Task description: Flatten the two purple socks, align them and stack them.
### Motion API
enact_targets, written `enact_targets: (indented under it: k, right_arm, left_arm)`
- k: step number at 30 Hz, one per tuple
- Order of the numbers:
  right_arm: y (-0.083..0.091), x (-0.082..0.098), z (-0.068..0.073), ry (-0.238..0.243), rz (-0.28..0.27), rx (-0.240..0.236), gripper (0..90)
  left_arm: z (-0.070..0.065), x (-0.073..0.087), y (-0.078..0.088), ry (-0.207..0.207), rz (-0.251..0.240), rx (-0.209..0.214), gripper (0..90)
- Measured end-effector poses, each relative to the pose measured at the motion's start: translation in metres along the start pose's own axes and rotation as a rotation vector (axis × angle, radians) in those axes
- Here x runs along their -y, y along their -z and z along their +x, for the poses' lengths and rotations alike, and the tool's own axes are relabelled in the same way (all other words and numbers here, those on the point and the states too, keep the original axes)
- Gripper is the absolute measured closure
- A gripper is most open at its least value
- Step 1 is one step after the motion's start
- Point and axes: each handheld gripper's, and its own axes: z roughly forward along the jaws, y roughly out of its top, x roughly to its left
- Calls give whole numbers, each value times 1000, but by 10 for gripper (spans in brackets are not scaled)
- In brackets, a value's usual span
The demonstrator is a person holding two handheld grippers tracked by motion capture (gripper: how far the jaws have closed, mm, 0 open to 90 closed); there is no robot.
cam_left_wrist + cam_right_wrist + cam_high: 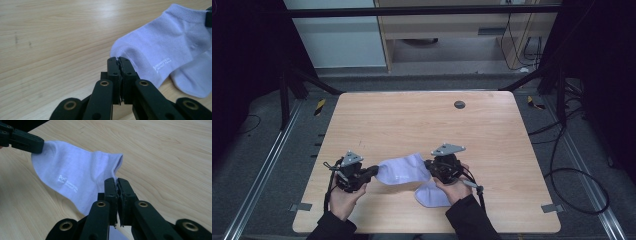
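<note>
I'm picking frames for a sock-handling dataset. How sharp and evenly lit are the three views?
High view: dim, dark surroundings, table softly lit, sock small. Left gripper view: sock and its print crisp, near jaw linkage soft. Right gripper view: bright, even light, sock sharp, left gripper slightly soft.

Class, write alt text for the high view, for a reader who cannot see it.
Two hand-held black tools, the left tool and the right tool, pinch opposite ends of a pale lilac fabric sock, stretched between them above a light wooden table. A second pale lilac sock lies under the right hand.
</note>
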Motion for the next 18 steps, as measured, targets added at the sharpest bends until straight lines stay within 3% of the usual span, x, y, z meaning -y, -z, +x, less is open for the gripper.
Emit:
enact_targets:
  k: [10, 18]
  right_arm:
    - [44, 25, -14, -9, -3, 18, 873]
    - [64, 48, -21, -17, 16, 40, 872]
  left_arm:
    - [-40, -5, -10, -74, 30, 52, 875]
    - [-65, -7, -21, -112, 62, 96, 875]
